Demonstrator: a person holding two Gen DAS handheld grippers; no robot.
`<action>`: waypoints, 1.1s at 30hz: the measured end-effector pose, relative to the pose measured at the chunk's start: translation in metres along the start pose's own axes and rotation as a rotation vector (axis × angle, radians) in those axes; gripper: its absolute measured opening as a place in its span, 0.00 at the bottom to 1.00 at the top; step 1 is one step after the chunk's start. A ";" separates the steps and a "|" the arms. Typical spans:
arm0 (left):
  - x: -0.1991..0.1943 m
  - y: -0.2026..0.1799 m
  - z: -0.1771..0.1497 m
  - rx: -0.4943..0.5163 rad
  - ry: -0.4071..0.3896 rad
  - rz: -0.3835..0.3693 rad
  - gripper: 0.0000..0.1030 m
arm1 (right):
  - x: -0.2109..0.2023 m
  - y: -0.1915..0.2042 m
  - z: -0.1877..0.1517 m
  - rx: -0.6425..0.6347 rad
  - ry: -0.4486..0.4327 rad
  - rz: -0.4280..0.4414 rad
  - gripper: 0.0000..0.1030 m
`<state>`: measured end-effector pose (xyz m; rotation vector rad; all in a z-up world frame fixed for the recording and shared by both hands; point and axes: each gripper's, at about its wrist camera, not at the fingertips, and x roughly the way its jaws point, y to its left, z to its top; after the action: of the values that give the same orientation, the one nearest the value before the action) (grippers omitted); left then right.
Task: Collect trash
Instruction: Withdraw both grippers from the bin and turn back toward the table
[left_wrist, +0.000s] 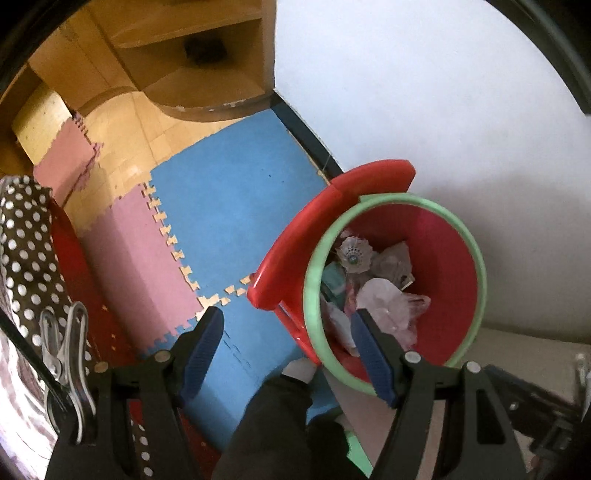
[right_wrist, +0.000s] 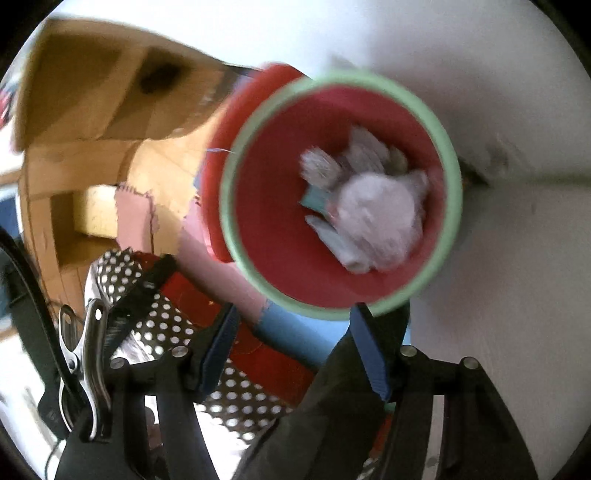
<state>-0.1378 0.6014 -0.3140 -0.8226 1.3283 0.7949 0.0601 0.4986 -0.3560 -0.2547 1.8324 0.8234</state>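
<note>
A red bin with a green rim (left_wrist: 476, 240) stands by the white wall, its red lid (left_wrist: 314, 221) swung open to the left. Inside lie crumpled plastic and paper trash (left_wrist: 384, 299) and a shuttlecock (left_wrist: 352, 253). My left gripper (left_wrist: 288, 347) is open and empty, above the bin's near left rim. In the blurred right wrist view the same bin (right_wrist: 258, 221) sits ahead with the trash pile (right_wrist: 373, 218) in it. My right gripper (right_wrist: 295, 343) is open and empty, just short of the bin's near rim.
Blue (left_wrist: 236, 177) and pink (left_wrist: 136, 254) foam floor mats lie left of the bin. A wooden shelf unit (left_wrist: 184, 55) stands at the back. A polka-dot cloth (left_wrist: 26, 240) lies at the left. A person's dark trouser leg (left_wrist: 273, 424) is below my left gripper.
</note>
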 end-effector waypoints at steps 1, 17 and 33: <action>-0.004 0.004 0.001 -0.011 0.000 -0.007 0.73 | -0.004 0.006 0.000 -0.027 -0.012 0.003 0.62; -0.120 -0.038 0.029 0.177 -0.170 -0.086 0.73 | -0.131 0.037 -0.047 -0.134 -0.265 0.100 0.62; -0.224 -0.132 -0.016 0.318 -0.250 -0.151 0.73 | -0.231 0.020 -0.069 -0.182 -0.424 0.151 0.62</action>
<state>-0.0495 0.5163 -0.0840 -0.5439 1.1183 0.5299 0.0950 0.4222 -0.1292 -0.0494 1.3923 1.0627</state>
